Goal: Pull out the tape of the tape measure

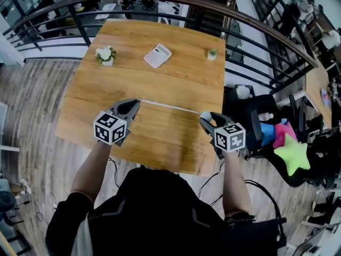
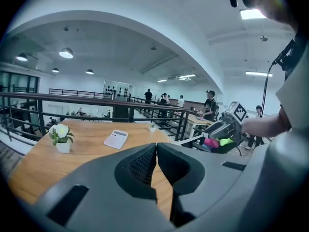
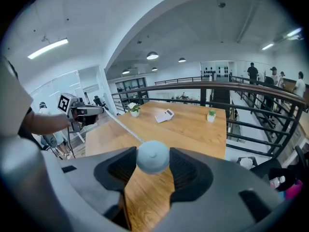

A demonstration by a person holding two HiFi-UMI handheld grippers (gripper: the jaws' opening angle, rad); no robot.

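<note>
A round pale blue-grey tape measure [image 3: 153,156] sits between the jaws of my right gripper [image 3: 153,164], which is shut on it above the wooden table's [image 1: 176,79] near right corner. Its thin white tape [image 1: 169,106] runs out taut to the left, just above the tabletop. My left gripper [image 1: 135,105] is shut on the tape's end, its jaws pressed together in the left gripper view. From the right gripper view the tape [image 3: 123,125] leads away to the left gripper [image 3: 85,111]. The left gripper view shows the tape [image 2: 193,137] reaching the right gripper [image 2: 223,127].
A white calculator [image 1: 157,55], a white-flowered pot plant [image 1: 106,54] and a tiny green pot plant [image 1: 212,54] stand on the table's far half. A dark railing [image 1: 250,31] curves behind the table. A chair with pink and green star cushions [image 1: 290,152] stands at the right.
</note>
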